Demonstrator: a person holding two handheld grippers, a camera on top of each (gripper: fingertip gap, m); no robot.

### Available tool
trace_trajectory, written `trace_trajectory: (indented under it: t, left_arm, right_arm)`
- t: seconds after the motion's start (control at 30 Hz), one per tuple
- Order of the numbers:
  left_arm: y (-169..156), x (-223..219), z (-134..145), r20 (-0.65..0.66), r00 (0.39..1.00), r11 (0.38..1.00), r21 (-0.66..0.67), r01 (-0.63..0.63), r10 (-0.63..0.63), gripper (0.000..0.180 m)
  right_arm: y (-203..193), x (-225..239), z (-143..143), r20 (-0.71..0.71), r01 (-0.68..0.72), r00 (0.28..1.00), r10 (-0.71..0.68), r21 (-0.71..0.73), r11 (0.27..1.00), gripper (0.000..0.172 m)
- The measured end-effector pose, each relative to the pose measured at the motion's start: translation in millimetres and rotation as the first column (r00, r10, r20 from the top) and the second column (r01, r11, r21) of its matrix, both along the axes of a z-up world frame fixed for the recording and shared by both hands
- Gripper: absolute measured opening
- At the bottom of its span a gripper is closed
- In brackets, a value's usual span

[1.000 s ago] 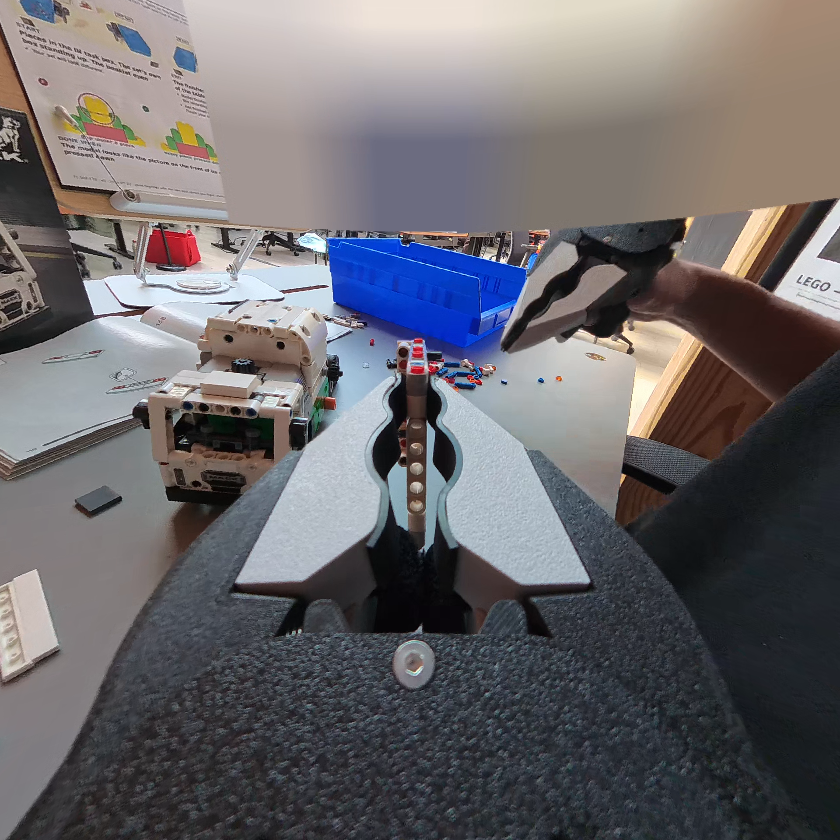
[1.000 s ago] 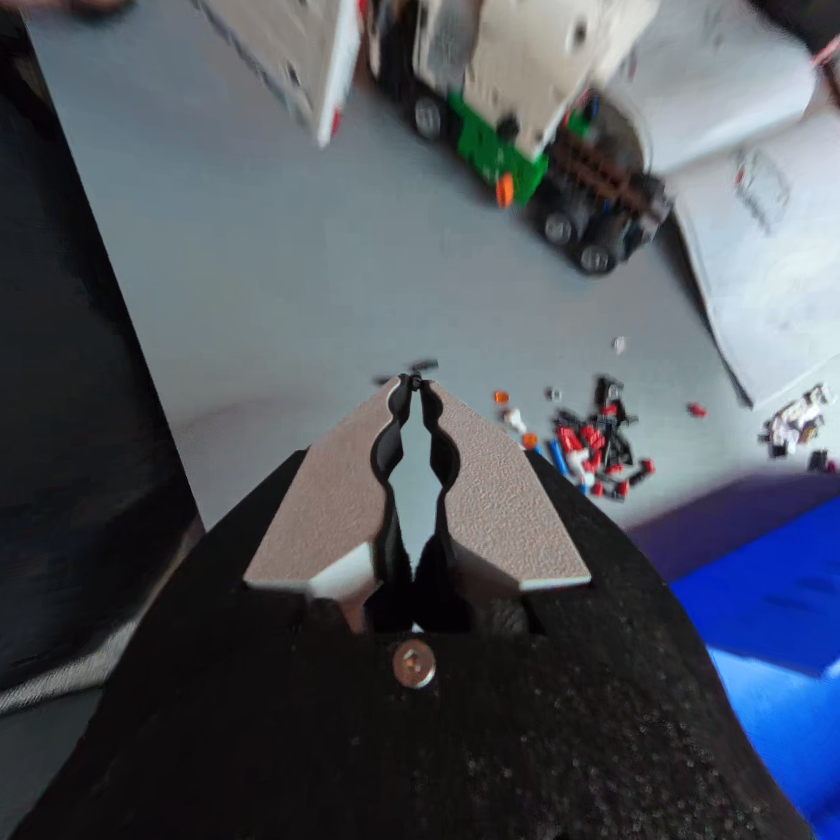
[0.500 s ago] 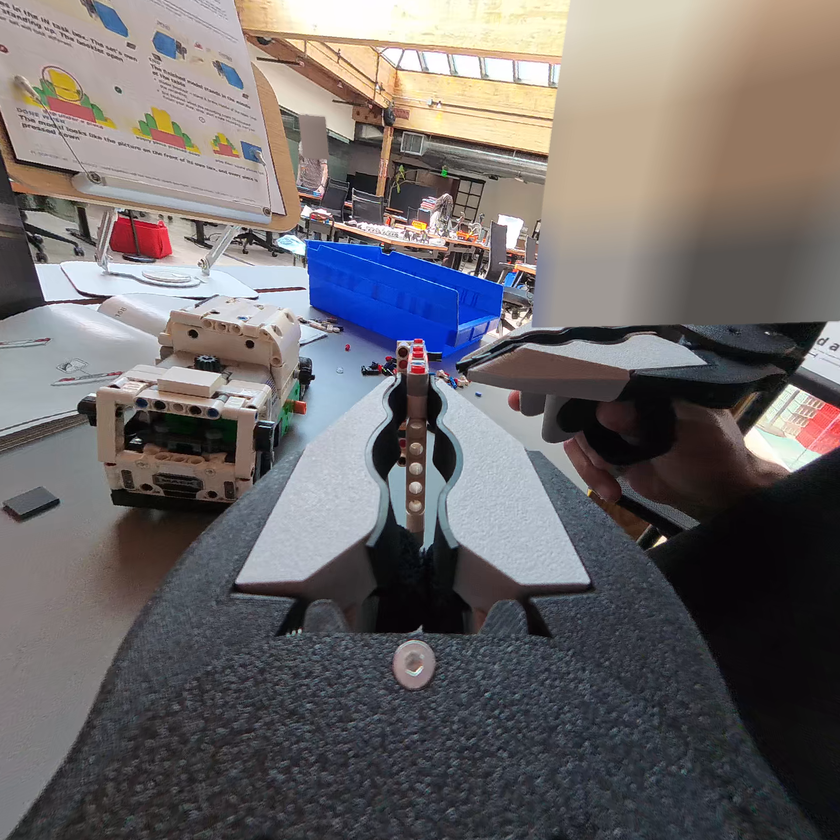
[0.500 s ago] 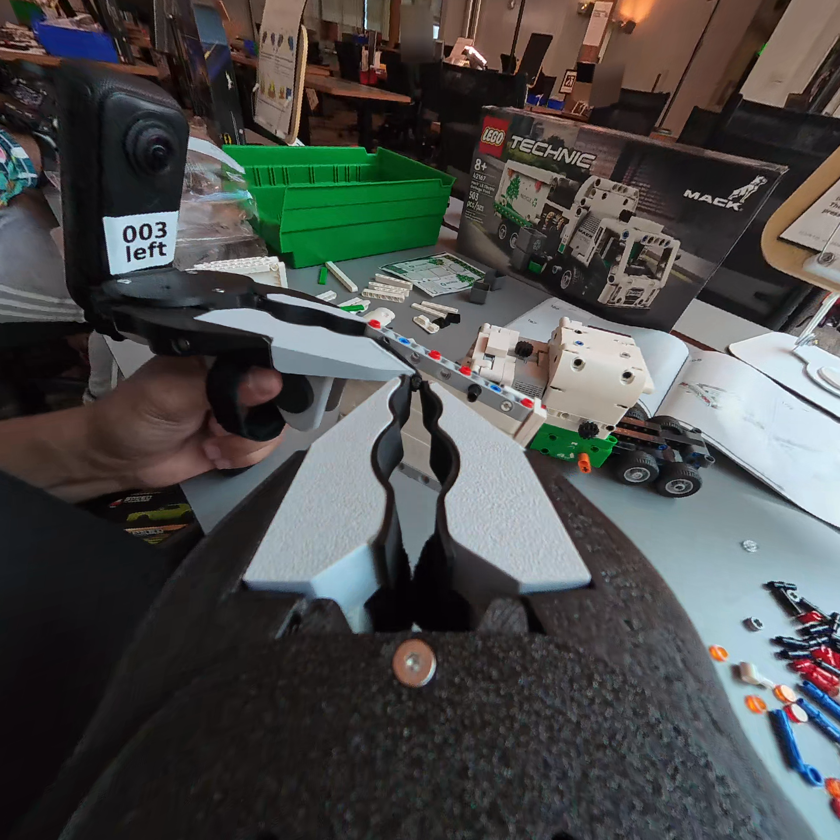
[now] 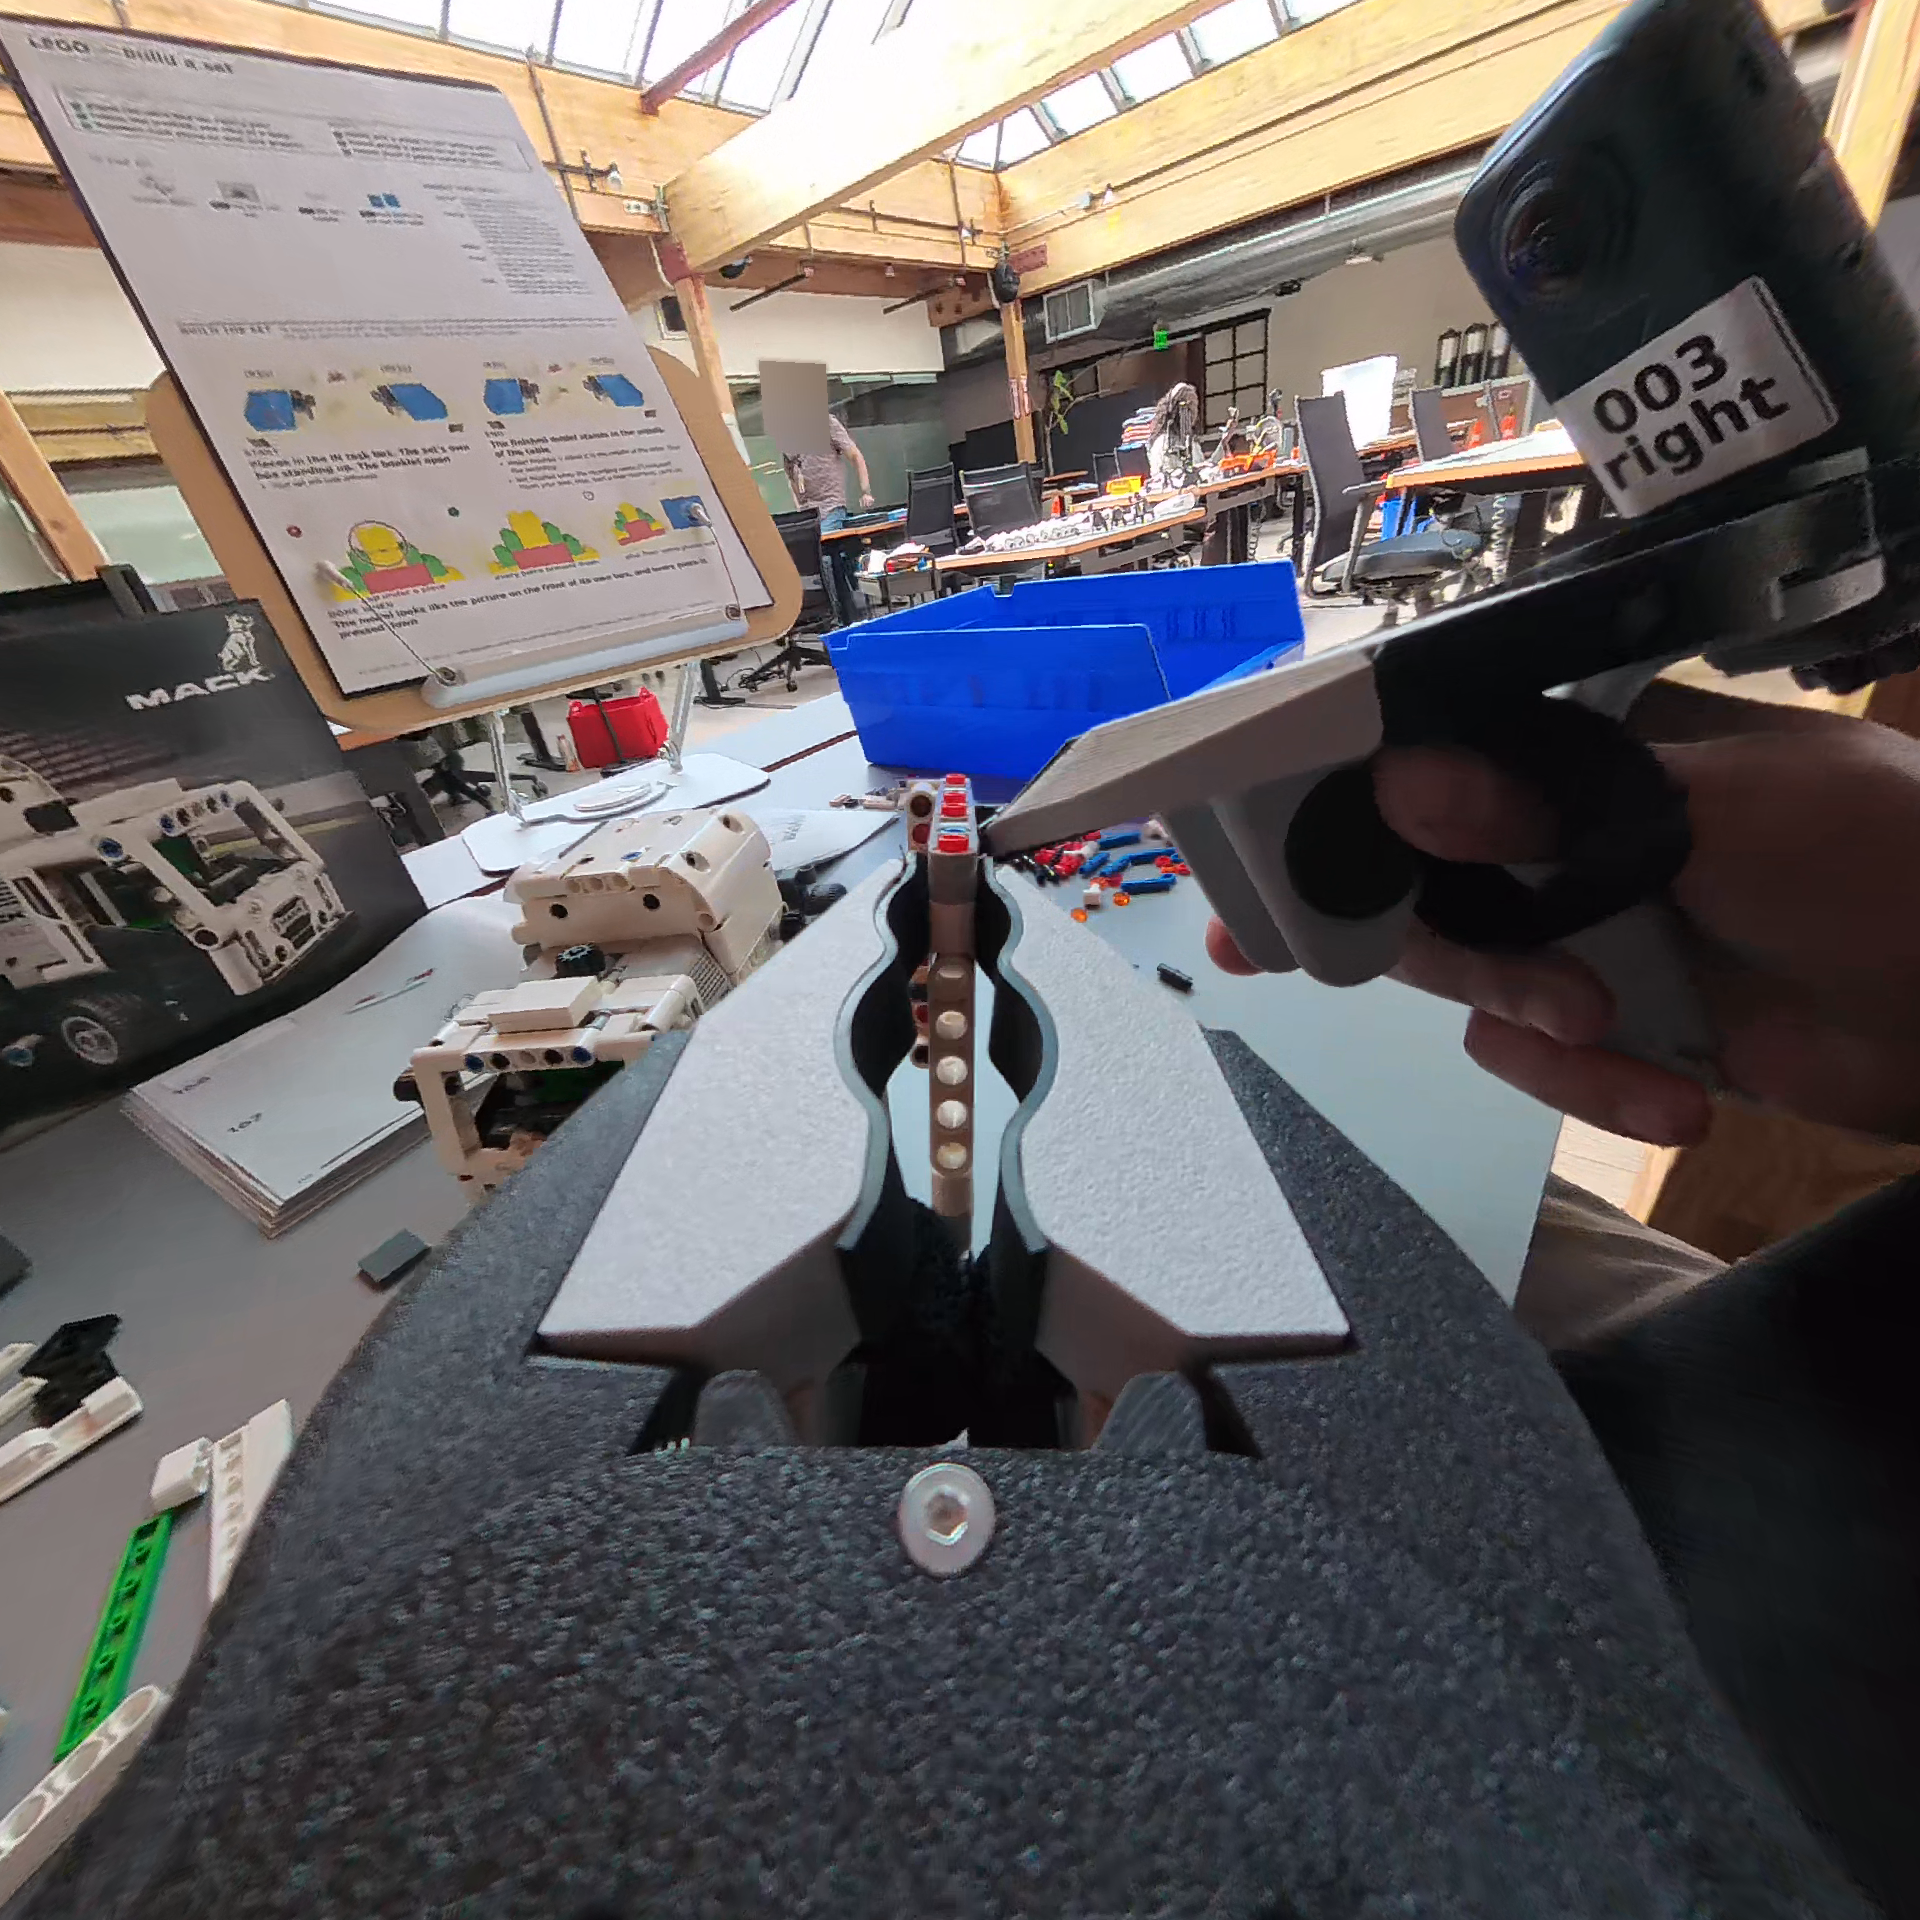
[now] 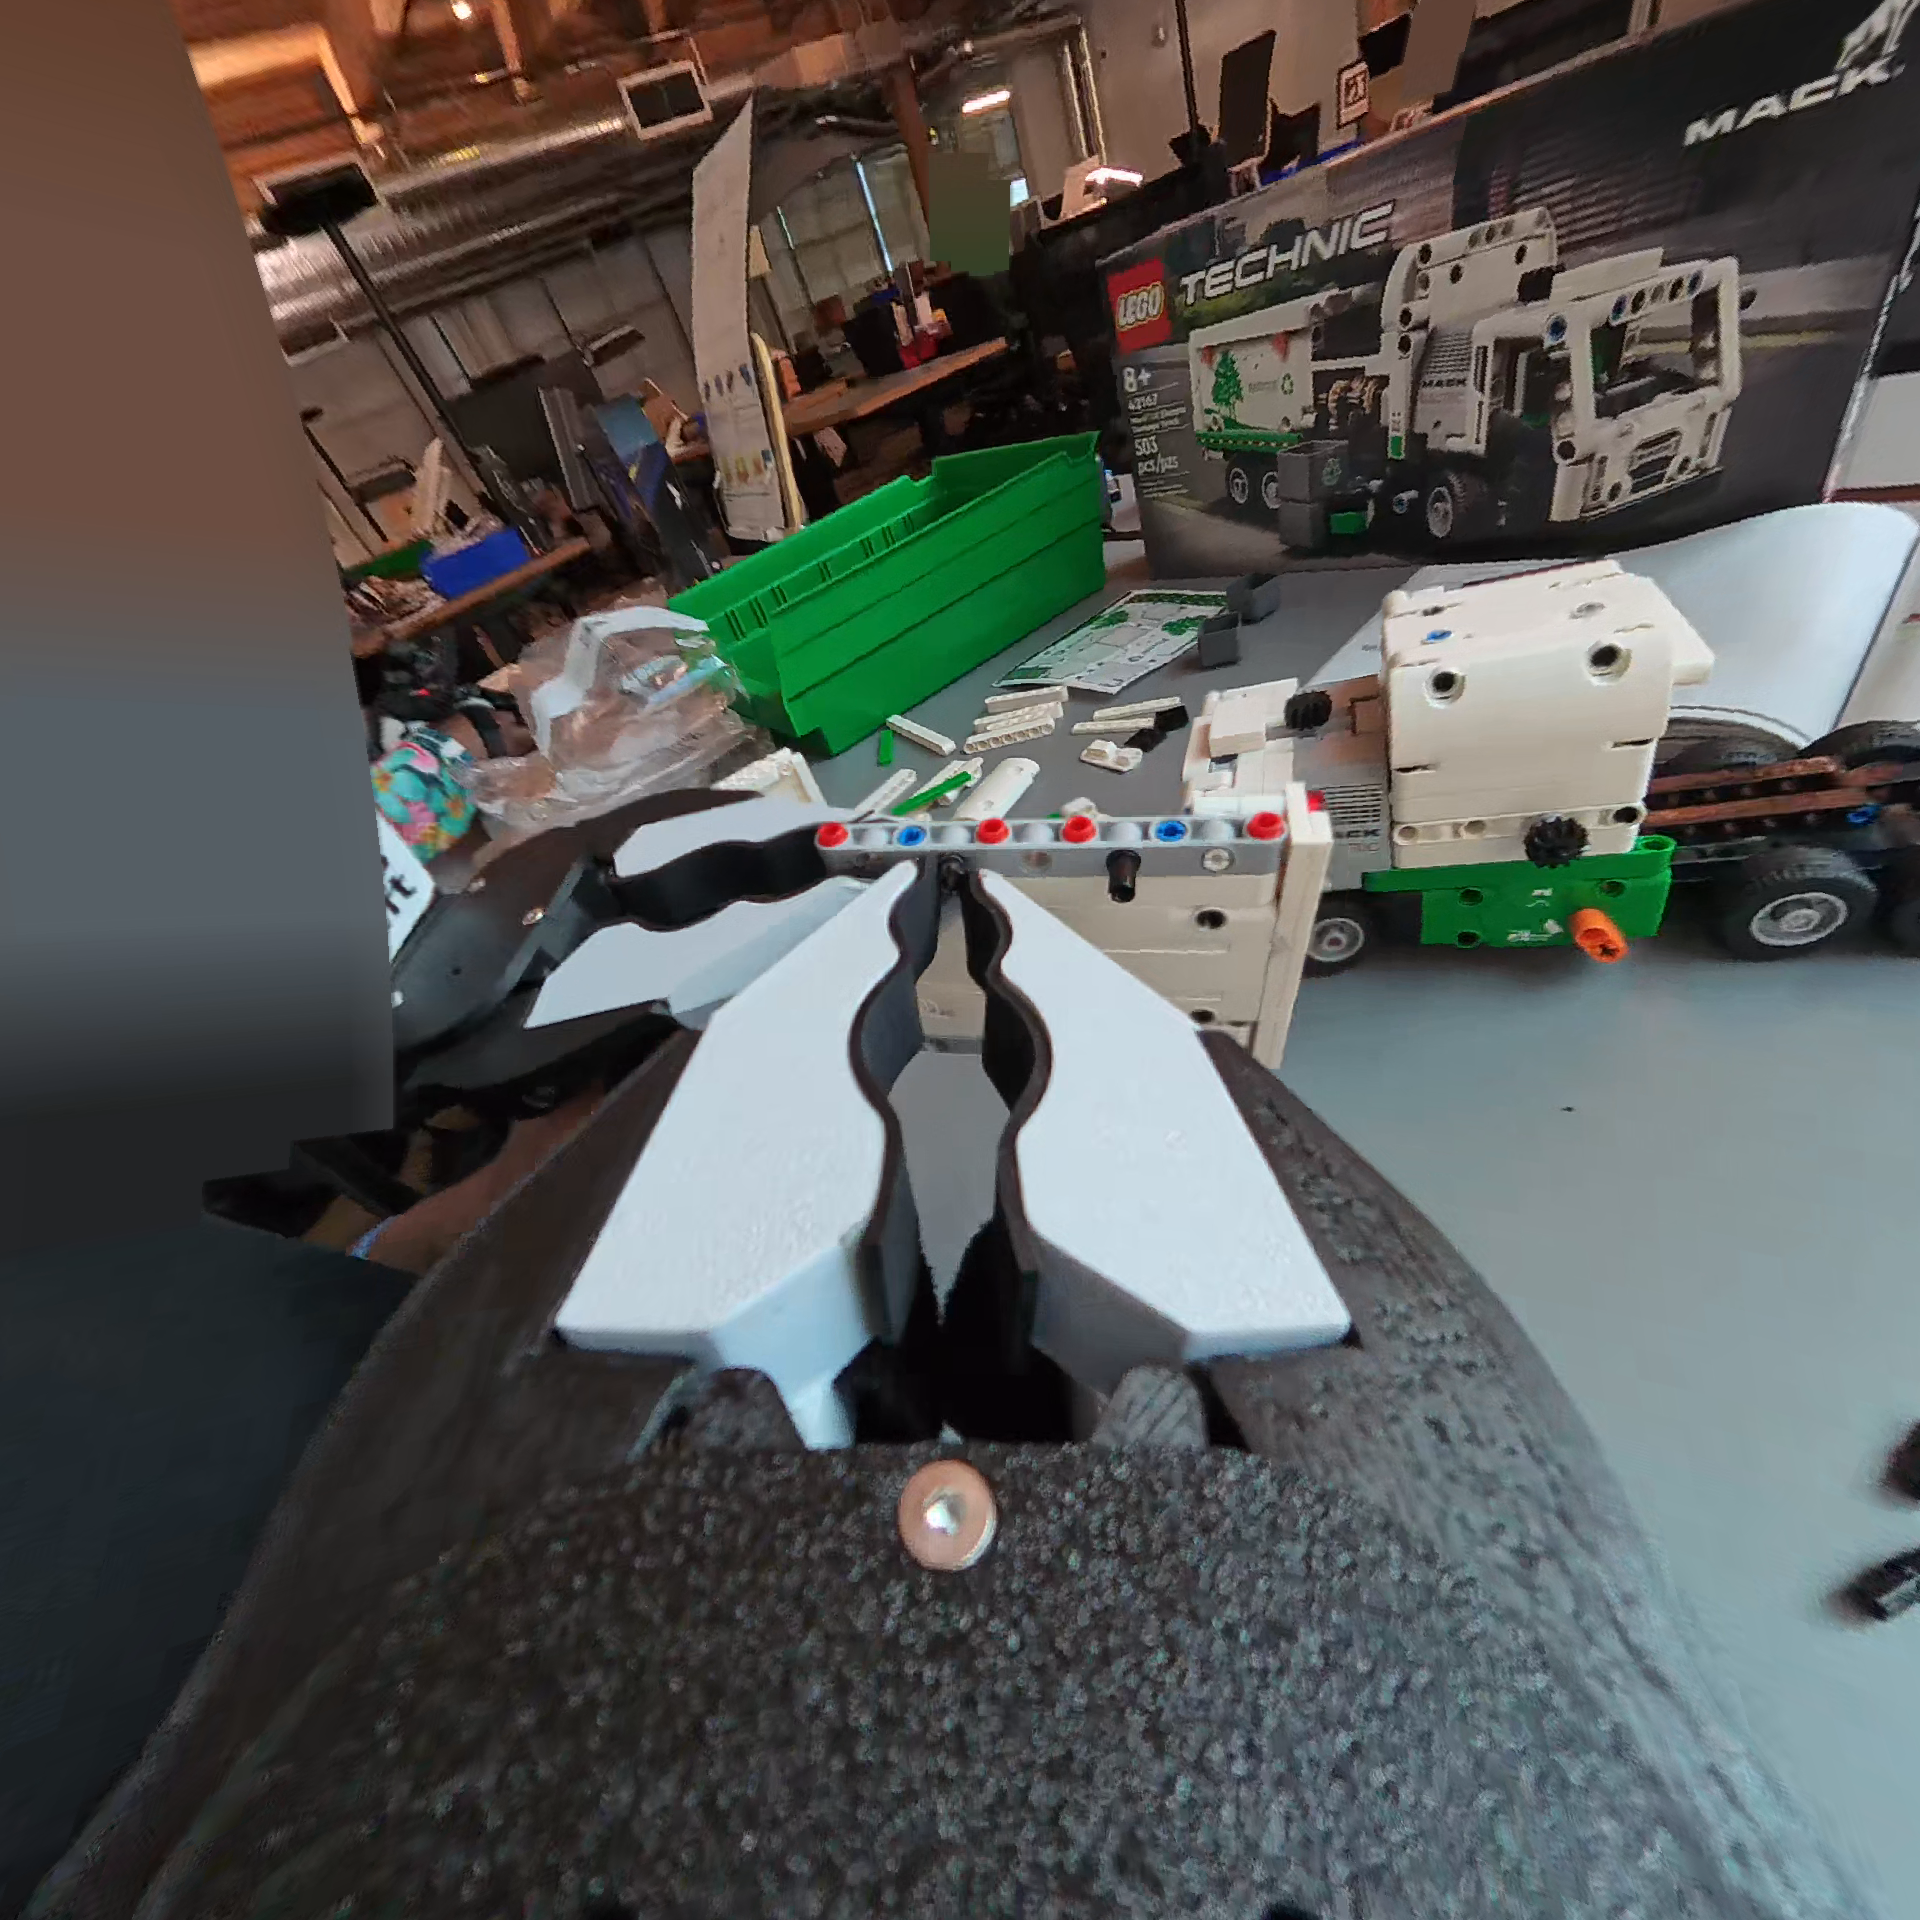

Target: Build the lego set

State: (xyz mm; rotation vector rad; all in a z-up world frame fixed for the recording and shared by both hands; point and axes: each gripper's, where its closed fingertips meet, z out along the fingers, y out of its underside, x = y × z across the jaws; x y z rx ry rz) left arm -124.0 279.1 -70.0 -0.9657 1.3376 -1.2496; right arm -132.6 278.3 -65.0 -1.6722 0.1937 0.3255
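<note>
Left hand-held gripper [image 5: 951,883]: clenched on a grey beam [image 5: 951,1039], pads pressing both faces. The beam runs out toward 12 o'clock, with red and blue pins along its top.

Right hand-held gripper [image 6: 948,883]: closed on a small black pin [image 6: 949,871]. Its tips are against the beam's side, near the end the left one holds. A second black pin [image 6: 1120,871] already sits in a side hole further along.

- Part-built white and green truck [image 6: 1507,727] stands on the counter [image 6: 1558,1143] at 1 o'clock of the right gripper.
- Loose pins [image 5: 1112,868] lie before the blue bin [image 5: 1039,665].
- Green bin [image 6: 914,592] is at 11 o'clock.

Writing, not transcribed:
- printed truck box [image 6: 1507,364]
- instruction sheet [image 5: 395,364] on a stand
- white sticker [image 5: 1694,405] on the right gripper's camera
</note>
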Motion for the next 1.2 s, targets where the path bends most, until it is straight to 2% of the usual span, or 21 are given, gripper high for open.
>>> trace_trajectory:
  t: [0.2, 0.37, 0.5, 0.57, 0.63, 0.7, 0.73, 0.8, 0.9, 1.0, 1.2]
  left_arm:
    - [-1.5, 1.0, 1.1, 0.014, 1.000, 1.000, 0.007, -0.027, 0.027, 0.005]
    - [-2.4, 2.3, -0.6, 0.008, 0.999, 0.999, 0.033, -0.041, 0.041, 0.006]
    - [1.0, 6.5, -6.8, -0.034, 0.998, 0.999, 0.015, -0.049, 0.050, 0.005]
    - [6.6, 6.9, -6.7, -0.047, 0.999, 0.997, -0.065, -0.029, 0.026, 0.006]
    - [13.6, 7.4, -5.9, -0.068, 0.998, 0.982, -0.191, 0.003, -0.016, 0.006]
    - [16.0, 8.6, -8.6, -0.105, 0.990, 0.942, -0.331, 0.053, -0.092, 0.006]
    - [17.2, 9.0, -10.8, -0.123, 0.985, 0.918, -0.391, 0.066, -0.123, 0.006]
    - [20.0, 8.6, -12.2, -0.130, 0.979, 0.890, -0.449, 0.082, -0.156, 0.006]
    - [20.6, 7.4, -13.3, -0.139, 0.978, 0.903, -0.422, 0.084, -0.156, 0.006]
    - [16.3, 6.7, -14.1, -0.145, 0.978, 0.922, -0.378, 0.088, -0.153, 0.006]
    - [8.8, 6.2, -15.0, -0.149, 0.979, 0.947, -0.308, 0.088, -0.139, 0.006]
  right_arm:
    - [-1.1, 0.4, 2.4, -0.197, -0.037, 0.979, 0.049, 0.068, 0.997, 0.003]
    - [-2.0, 1.2, 1.3, -0.293, -0.104, 0.949, 0.114, 0.051, 0.993, 0.003]
    - [-4.1, 9.1, -6.8, -0.233, -0.092, 0.968, 0.095, 0.022, 0.995, 0.003]
    - [-8.9, 10.5, -6.5, -0.144, -0.120, 0.982, 0.120, 0.009, 0.993, 0.003]
    - [-16.9, 14.0, -18.1, 0.014, -0.159, 0.987, 0.161, -0.110, 0.981, 0.003]
    - [-33.5, 20.9, -53.2, 0.172, -0.186, 0.949, 0.265, -0.374, 0.909, 0.003]
    - [-50.0, 26.2, -77.3, 0.213, -0.188, 0.913, 0.349, -0.539, 0.821, 0.003]
    - [-76.5, 47.0, -105.6, 0.315, -0.105, 0.844, 0.434, -0.697, 0.709, 0.003]
    - [-99.3, 52.6, -119.7, 0.224, -0.145, 0.843, 0.489, -0.781, 0.607, 0.003]
    - [-111.7, 58.9, -125.6, 0.218, -0.133, 0.812, 0.541, -0.834, 0.535, 0.003]
    - [-113.0, 64.2, -125.5, 0.199, -0.133, 0.792, 0.577, -0.867, 0.481, 0.004]
